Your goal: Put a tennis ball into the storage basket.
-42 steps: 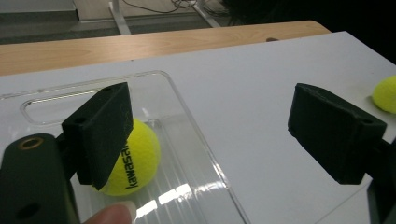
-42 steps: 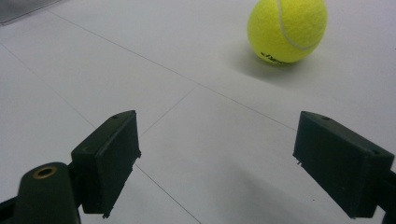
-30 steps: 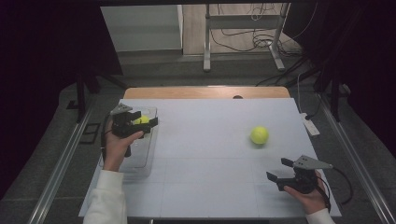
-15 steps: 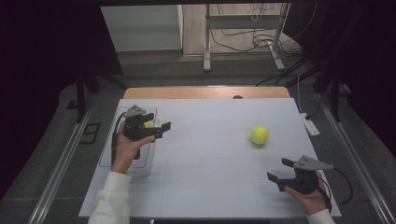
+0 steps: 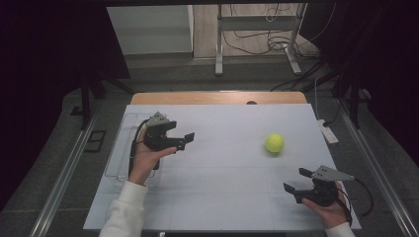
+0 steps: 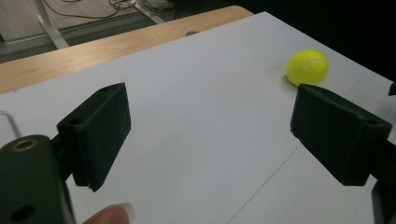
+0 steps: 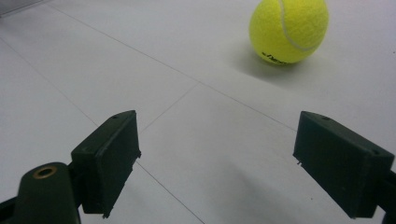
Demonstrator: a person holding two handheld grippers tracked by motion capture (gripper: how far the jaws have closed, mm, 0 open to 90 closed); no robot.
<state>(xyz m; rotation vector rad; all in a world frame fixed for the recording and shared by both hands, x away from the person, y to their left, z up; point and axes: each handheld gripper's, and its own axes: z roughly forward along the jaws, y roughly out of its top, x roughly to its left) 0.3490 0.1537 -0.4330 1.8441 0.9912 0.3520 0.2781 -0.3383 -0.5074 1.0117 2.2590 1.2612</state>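
The tennis ball (image 5: 274,143) lies on the white bench (image 5: 222,197), right of centre in the high view. The left gripper (image 5: 184,139), left of centre, has just been widening its empty fingers. The right gripper (image 5: 295,180), lower right, holds its fingers wide and empty.

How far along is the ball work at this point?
Looks done: the left hand-held gripper has left the clear tray, jaws just opened and empty. In hand: it faces the tennis ball across the table. Left: grasping that ball; the right hand-held gripper waits open beside it.
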